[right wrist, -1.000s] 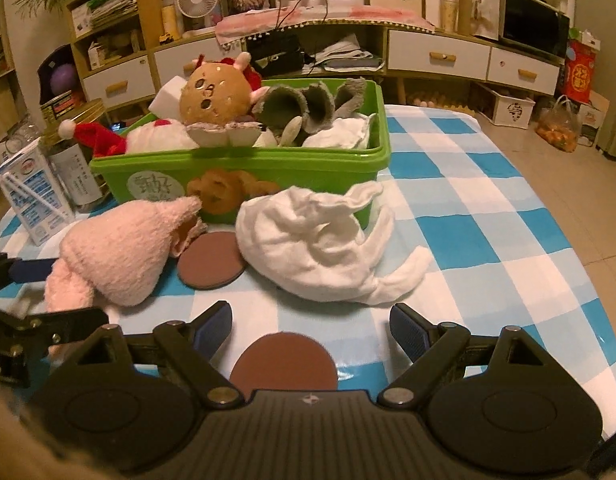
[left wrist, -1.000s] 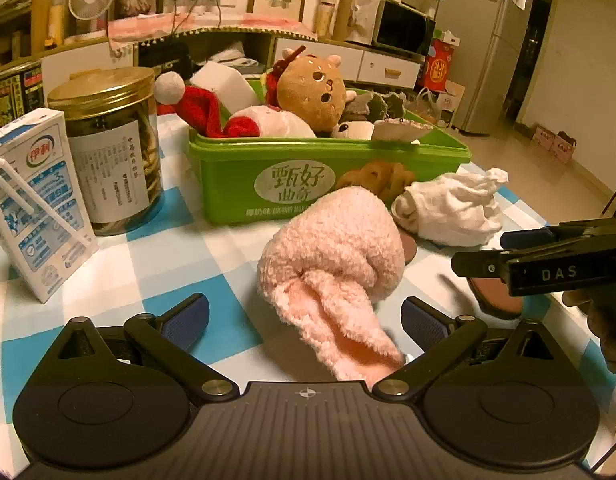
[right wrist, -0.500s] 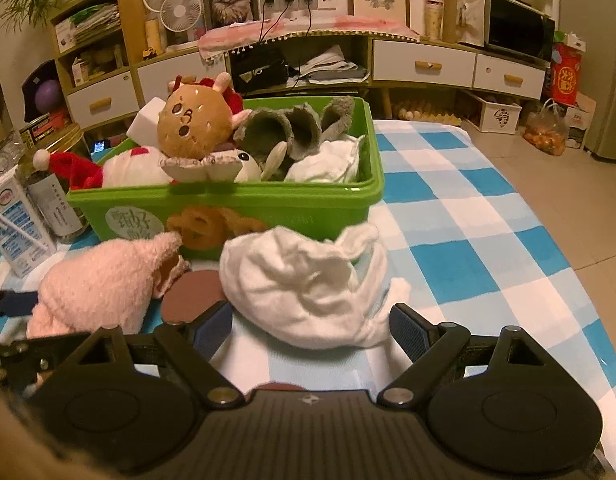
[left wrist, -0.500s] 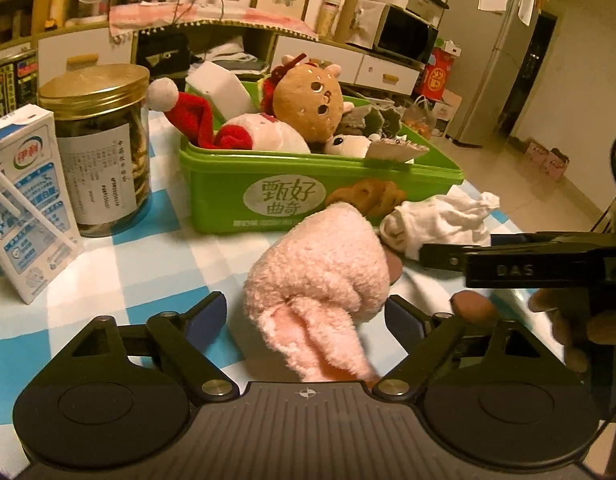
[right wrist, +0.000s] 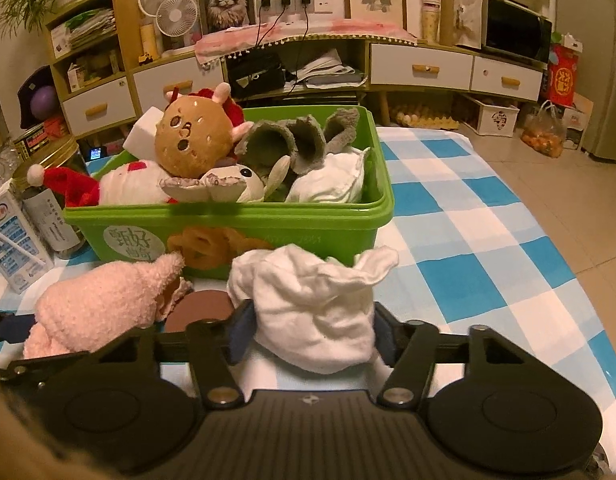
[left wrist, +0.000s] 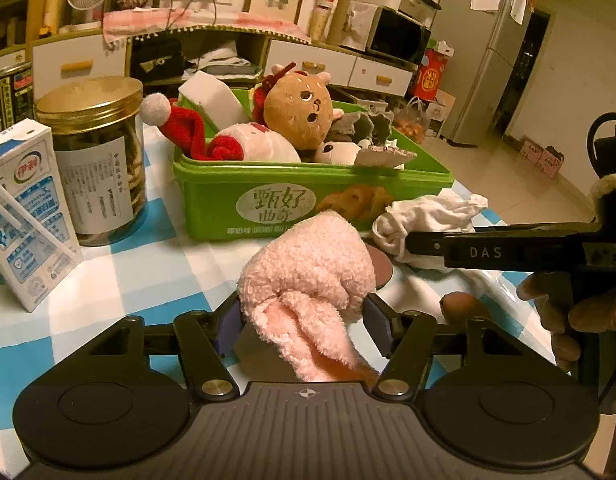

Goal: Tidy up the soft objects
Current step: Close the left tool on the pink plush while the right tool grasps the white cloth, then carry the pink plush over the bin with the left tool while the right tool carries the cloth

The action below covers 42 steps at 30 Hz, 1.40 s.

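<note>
My left gripper (left wrist: 301, 326) is shut on a fluffy pink soft toy (left wrist: 312, 268), which also shows at the left in the right wrist view (right wrist: 103, 304). My right gripper (right wrist: 312, 330) is shut on a crumpled white cloth (right wrist: 312, 316), which also shows in the left wrist view (left wrist: 424, 216). Both lie just in front of a green plastic box (left wrist: 308, 196) that holds several plush toys, among them a brown round-faced doll (left wrist: 299, 110). The box also shows in the right wrist view (right wrist: 235, 228).
A gold-lidded jar (left wrist: 93, 156) and a milk carton (left wrist: 25, 212) stand left of the box on the blue-checked tablecloth (right wrist: 468, 248). Brown round coasters (right wrist: 199, 312) lie between the two soft objects. The table's right edge drops to the floor.
Both grippers moved forward and closed: the left around the pink toy, the right around the white cloth. Both were open a second ago.
</note>
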Motion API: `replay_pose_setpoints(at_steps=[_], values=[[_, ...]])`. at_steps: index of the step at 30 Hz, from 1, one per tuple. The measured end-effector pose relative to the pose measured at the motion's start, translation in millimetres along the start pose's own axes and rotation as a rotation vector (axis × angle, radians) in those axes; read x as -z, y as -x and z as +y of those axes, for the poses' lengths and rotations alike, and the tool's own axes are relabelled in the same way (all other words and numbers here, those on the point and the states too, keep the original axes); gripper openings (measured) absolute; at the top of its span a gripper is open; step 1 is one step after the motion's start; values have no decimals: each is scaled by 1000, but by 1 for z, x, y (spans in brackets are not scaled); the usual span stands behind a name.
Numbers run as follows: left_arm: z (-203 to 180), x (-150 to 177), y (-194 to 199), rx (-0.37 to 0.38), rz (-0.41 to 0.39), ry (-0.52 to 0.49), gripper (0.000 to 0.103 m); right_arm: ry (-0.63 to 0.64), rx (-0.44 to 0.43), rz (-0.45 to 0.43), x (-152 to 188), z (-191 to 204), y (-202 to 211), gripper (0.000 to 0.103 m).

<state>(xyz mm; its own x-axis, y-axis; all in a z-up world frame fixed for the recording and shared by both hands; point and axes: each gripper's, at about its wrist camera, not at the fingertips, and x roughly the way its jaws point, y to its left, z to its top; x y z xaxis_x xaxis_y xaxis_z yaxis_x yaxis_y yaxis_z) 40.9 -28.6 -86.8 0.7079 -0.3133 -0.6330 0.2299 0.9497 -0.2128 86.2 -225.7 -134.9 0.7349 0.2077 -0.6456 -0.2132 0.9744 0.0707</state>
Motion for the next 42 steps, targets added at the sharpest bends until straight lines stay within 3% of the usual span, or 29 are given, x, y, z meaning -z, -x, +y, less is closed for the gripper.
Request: replay_pose_setpoints(at_steps=[3, 6, 7, 8, 22, 42], values=[[0, -1, 2, 1, -6, 1, 61, 5, -7, -10, -1, 1, 3, 9], [-1, -3, 5, 5, -9, 1, 58, -5, -24, -14, -2, 0, 7, 8], [0, -4, 6, 6, -7, 2, 46, -8, -32, -15, -3, 0, 8, 8], [0, -5, 7, 9, 7, 5, 40, -11, -40, -16, -3, -1, 10, 8], [-2, -17, 18, 24, 10, 13, 33, -61, -79, 31, -6, -2, 34, 7], [11, -45, 39, 39, -37, 68, 32, -216, -161, 79, -26, -17, 60, 6]])
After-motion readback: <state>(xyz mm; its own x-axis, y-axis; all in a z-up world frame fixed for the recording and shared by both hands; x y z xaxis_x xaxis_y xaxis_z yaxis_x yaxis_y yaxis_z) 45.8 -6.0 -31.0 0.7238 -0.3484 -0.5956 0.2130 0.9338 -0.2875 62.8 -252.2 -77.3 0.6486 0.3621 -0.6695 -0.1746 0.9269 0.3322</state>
